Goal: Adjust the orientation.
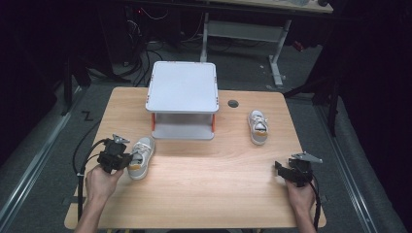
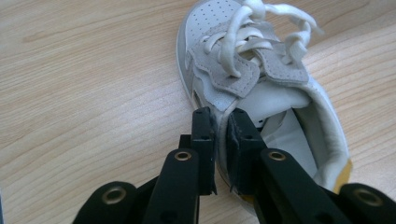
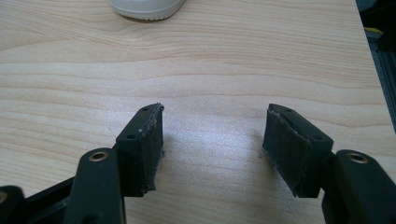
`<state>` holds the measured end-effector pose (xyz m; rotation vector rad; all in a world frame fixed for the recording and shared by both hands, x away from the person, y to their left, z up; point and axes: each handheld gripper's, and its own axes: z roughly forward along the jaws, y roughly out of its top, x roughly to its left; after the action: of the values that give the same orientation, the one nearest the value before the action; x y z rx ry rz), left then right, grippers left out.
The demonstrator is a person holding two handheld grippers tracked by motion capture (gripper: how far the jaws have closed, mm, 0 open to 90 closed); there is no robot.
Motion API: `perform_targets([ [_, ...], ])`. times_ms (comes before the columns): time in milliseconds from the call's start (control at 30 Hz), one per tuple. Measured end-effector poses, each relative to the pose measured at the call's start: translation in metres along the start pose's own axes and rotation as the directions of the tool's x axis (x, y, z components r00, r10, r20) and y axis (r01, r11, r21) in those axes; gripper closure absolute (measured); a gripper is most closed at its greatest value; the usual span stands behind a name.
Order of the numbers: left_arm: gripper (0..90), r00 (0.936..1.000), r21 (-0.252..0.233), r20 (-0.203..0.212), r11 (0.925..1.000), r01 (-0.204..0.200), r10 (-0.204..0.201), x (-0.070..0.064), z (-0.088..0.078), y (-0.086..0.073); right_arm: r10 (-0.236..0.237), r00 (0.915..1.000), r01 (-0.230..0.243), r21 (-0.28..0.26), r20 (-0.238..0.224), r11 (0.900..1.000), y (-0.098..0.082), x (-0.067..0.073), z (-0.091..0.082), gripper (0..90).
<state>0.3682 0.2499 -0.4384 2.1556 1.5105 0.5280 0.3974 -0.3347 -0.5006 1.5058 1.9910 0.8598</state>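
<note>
Here the left gripper (image 1: pixel 127 160) is clamped on the near-left shoe (image 1: pixel 140 158): in the left gripper view its two black jaws stand close together with the white side wall of the shoe's collar pinched between the pads (image 2: pixel 206 140), one jaw outside the shoe and one inside its opening. That shoe (image 2: pixel 261 88), white and grey with white laces, lies on the wooden table (image 1: pixel 204 179) toward its left side, toe pointing away from the person, just in front of the grey two-tier shelf (image 1: pixel 182 99).

The right gripper (image 1: pixel 281 170) hovers near the table's right edge, released, its jaws spread wide over bare wood with nothing between them; in the right gripper view the pads (image 3: pixel 150 144) face each other well apart.

Counted: two shoes, the held one and a second shoe (image 1: pixel 258 126) lying free on the right half of the table, beyond the right gripper; one shelf; two grippers, one in each hand.
</note>
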Motion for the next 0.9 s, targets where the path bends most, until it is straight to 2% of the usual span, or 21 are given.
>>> perform_targets([
  [167, 84.5, 0.9997, 0.001, -0.018, 0.9999, 0.013, -0.013, 0.000, -0.001, 0.002, 0.001, 1.0000, -0.001, -0.001, -0.001, 1.000, 0.000, 0.000, 0.000, 38.1],
  [467, 85.3, 0.9996, 0.002, -0.013, 0.9996, 0.027, -0.027, -0.001, -0.007, 0.002, 0.001, 1.0000, -0.001, -0.001, -0.003, 1.000, 0.000, 0.000, 0.000, 37.8],
  [667, 85.5, 0.9992, -0.004, 0.002, 0.9992, 0.039, -0.039, -0.002, -0.010, 0.002, 0.001, 1.0000, -0.002, -0.002, -0.006, 1.000, 0.000, -0.001, 0.000, 37.6],
  [900, 85.6, 0.9991, -0.010, 0.026, 0.9994, 0.034, -0.034, -0.011, -0.015, 0.008, 0.001, 1.0000, -0.001, -0.001, -0.006, 1.000, 0.000, -0.001, 0.000, 37.2],
])
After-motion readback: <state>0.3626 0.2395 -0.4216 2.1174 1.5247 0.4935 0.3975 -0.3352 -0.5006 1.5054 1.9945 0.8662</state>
